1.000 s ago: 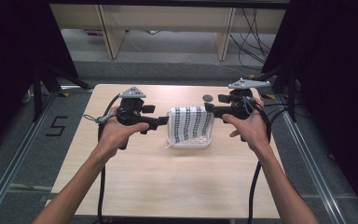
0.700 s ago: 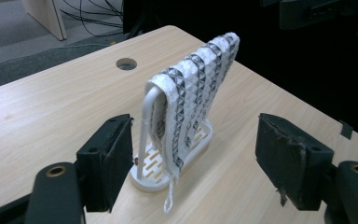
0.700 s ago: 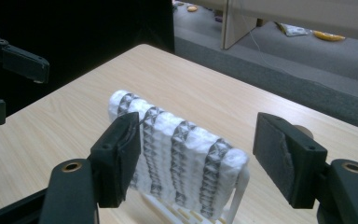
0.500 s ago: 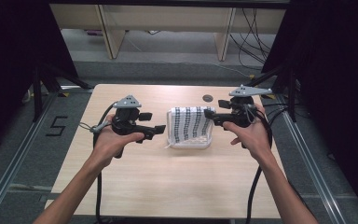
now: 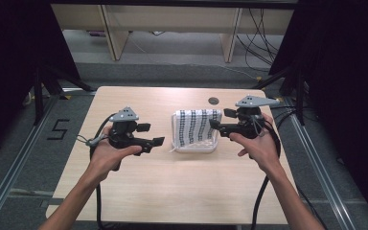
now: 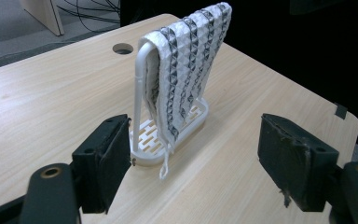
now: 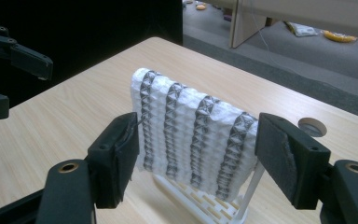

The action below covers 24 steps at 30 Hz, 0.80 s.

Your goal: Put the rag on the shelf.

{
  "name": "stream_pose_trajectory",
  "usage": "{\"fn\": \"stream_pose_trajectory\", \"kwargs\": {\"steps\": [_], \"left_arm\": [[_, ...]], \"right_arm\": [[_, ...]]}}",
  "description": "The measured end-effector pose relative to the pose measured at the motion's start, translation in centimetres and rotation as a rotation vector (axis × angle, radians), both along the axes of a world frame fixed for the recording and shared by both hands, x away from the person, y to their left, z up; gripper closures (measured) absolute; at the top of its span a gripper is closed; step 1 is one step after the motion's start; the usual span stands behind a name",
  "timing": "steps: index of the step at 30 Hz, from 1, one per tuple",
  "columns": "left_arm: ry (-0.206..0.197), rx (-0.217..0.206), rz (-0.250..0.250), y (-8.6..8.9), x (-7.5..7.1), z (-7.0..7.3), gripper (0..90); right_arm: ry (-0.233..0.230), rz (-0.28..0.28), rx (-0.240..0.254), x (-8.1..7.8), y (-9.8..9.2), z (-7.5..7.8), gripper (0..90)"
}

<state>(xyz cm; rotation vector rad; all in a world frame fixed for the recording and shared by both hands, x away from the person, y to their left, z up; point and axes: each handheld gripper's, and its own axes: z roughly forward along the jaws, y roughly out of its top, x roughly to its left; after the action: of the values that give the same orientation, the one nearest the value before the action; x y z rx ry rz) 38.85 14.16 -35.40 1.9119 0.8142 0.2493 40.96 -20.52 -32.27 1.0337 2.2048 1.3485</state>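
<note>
**Two released claws flank a towel hung on a white rack**

High view: a patterned towel [image 5: 199,127], white with dark stripes, hangs over a small white rack [image 5: 195,145] that stands near the middle of the wooden surface [image 5: 172,191], towards its far half. The left claw [image 5: 156,142] sits to the left of the rack, apart from it, with its jaws pointing at the rack's base. The right claw [image 5: 214,126] comes in from the right, its tips just beside the towel's right edge. A round hole [image 5: 213,101] lies in the surface behind the rack.

Left gripper view: the left claw [image 6: 200,158] stands released, its jaws spread wide with nothing pressed between them. Its jaws have just been opening. The rack [image 6: 142,84] rises beyond them as a bent white tube on a slotted base, the towel [image 6: 186,70] draped over its top bar, a small loop dangling at the lower corner.

Right gripper view: the right claw [image 7: 198,151] is released too, with the towel [image 7: 191,133] showing in the gap between its pads; the pads do not press on it. The rack's slotted base [image 7: 205,200] shows below the cloth. The left claw [image 7: 9,60] appears farther off.
</note>
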Motion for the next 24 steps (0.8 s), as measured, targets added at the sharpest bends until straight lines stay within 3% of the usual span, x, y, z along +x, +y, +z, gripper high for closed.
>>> {"fn": "stream_pose_trajectory", "kwargs": {"steps": [12, 17, 18, 19, 23, 24], "left_arm": [[-0.021, -0.004, -0.007, 0.8, -1.6, -1.0, 20.1], [-0.021, 0.009, 0.001, 1.0, -2.2, -1.4, 20.2], [-0.024, 0.005, -0.008, 1.0, -2.2, -1.6, 20.1], [-0.027, 0.010, 0.001, 1.1, -2.3, -1.7, 20.1], [-0.023, 0.015, 0.008, 1.3, -2.8, -2.3, 20.2], [-0.023, 0.015, 0.008, 1.3, -2.8, -2.3, 20.3]], "right_arm": [[0.024, 0.003, -0.002, -0.9, -0.4, -1.3, 31.0], [0.020, 0.007, 0.000, -1.5, -0.6, -1.6, 30.8], [0.003, 0.022, -0.003, -1.4, -0.6, -1.8, 30.8], [0.022, 0.013, 0.012, -1.7, -0.6, -1.8, 30.8], [0.028, 0.009, 0.013, -2.4, -0.7, -2.2, 30.8], [0.010, 0.021, 0.000, -2.3, -0.8, -2.3, 30.8]]}}
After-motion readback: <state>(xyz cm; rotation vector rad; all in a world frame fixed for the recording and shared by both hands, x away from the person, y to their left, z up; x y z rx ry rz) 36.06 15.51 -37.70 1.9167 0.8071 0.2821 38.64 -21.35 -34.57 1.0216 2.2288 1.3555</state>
